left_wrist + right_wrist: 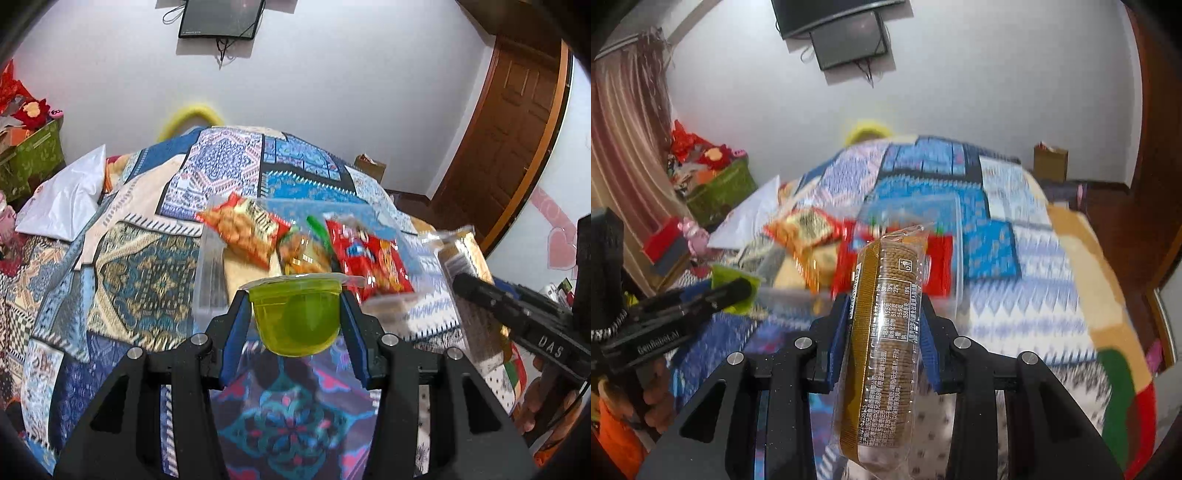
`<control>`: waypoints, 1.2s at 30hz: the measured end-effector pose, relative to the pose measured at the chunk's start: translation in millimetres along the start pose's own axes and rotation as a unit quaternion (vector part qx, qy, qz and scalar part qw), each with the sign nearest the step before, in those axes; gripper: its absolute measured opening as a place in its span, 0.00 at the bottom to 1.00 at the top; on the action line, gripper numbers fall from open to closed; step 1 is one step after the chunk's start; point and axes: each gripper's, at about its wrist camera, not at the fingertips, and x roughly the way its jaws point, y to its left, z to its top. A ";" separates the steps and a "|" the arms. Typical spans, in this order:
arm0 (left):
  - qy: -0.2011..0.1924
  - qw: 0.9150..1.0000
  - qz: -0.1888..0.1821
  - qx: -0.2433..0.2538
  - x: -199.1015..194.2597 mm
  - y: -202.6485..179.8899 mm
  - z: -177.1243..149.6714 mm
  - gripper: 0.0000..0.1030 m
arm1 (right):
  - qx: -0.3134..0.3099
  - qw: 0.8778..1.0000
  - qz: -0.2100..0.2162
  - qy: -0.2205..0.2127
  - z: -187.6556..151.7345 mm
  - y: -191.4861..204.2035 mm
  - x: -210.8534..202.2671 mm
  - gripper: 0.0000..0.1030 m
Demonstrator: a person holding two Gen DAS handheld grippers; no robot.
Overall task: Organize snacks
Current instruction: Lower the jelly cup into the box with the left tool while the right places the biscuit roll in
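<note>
A green jelly cup (295,319) hangs above the patterned bedspread, with my left gripper (294,314) shut on its sides. In the right wrist view a long clear pack of brown biscuits (882,347) stands between the blue pads, and my right gripper (884,314) is shut on it. Ahead lies a clear plastic box (212,266) holding an orange snack bag (245,232), a small yellow-green bag (304,251) and a red snack bag (369,258). The same box (956,258) and bags show blurred in the right wrist view. The right gripper (458,281) with its biscuit pack (461,254) appears at the right of the left wrist view.
A patchwork bedspread (147,280) covers the bed. A white bag (70,199) lies at its left, a green basket (31,155) of red items beyond. A wooden door (517,122) stands at the right, a small cardboard box (1050,162) by the far wall.
</note>
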 end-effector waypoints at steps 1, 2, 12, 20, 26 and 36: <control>-0.002 1.000 0.000 0.000 3.8 -0.3 4.2 0.47 | -0.001 1.000 -0.001 -0.006 6.5 0.1 2.3 0.31; -0.003 1.000 0.000 -0.001 6.9 -0.5 7.3 0.47 | -0.002 1.000 -0.002 -0.010 10.8 -0.3 3.6 0.31; -0.005 1.000 0.012 0.004 49.1 1.4 41.3 0.47 | -0.005 1.000 0.012 -0.021 55.9 3.4 46.0 0.31; 0.021 1.000 0.014 0.006 89.7 6.9 57.4 0.47 | -0.010 0.999 0.034 0.014 72.0 13.9 96.7 0.32; 0.034 0.999 0.004 0.008 100.0 9.9 48.2 0.47 | 0.005 0.998 0.043 0.051 64.6 8.1 111.3 0.44; -0.006 1.000 -0.005 0.000 50.5 5.7 55.5 0.48 | 0.001 0.999 0.034 0.016 68.8 4.1 69.6 0.55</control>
